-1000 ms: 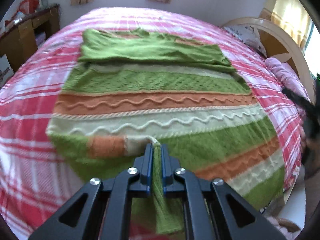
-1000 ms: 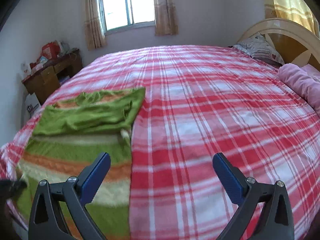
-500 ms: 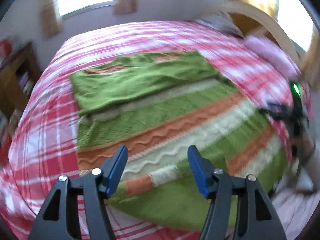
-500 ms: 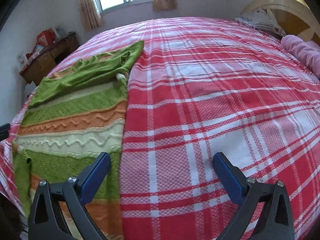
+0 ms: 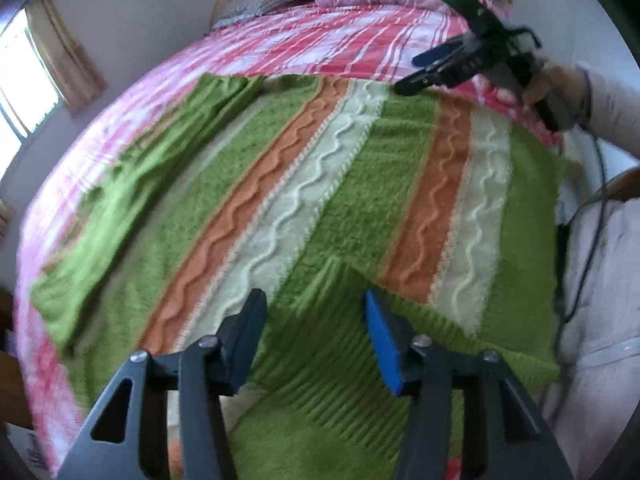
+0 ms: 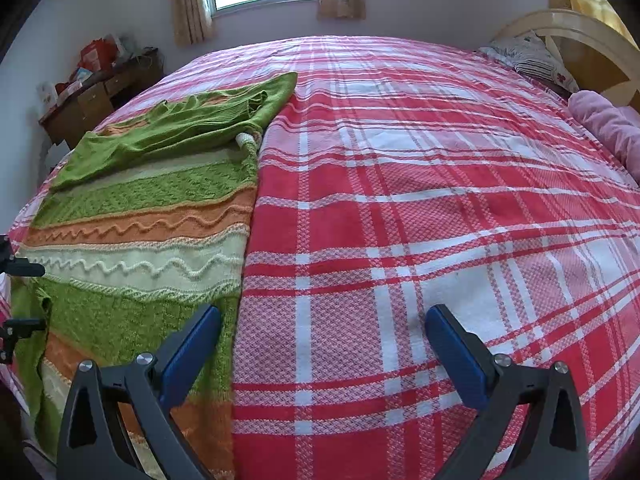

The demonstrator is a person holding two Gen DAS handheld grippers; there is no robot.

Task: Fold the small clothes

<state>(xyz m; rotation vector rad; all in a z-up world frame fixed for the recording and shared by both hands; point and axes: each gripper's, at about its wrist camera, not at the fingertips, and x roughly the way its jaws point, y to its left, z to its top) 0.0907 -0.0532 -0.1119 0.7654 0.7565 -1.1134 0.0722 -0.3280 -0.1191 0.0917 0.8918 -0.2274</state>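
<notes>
Sweater point(image 5: 304, 184) lying spread flat on the plaid bedspread point(image 6: 400, 200).
Left gripper point(image 5: 314, 332) is hovering wide apart, gripping nothing, just over the folded-in green sleeve point(image 5: 340, 360); right gripper point(image 6: 320, 344) is gaping empty, sweater edge under its left finger.

Your left gripper point(image 5: 316, 334) hangs with its jaws spread wide, nothing between the pads. Your right gripper point(image 6: 322, 346) is just as wide apart, also holding nothing, and your right hand point(image 5: 548, 84) grips its handle, wrist extended forward.
</notes>
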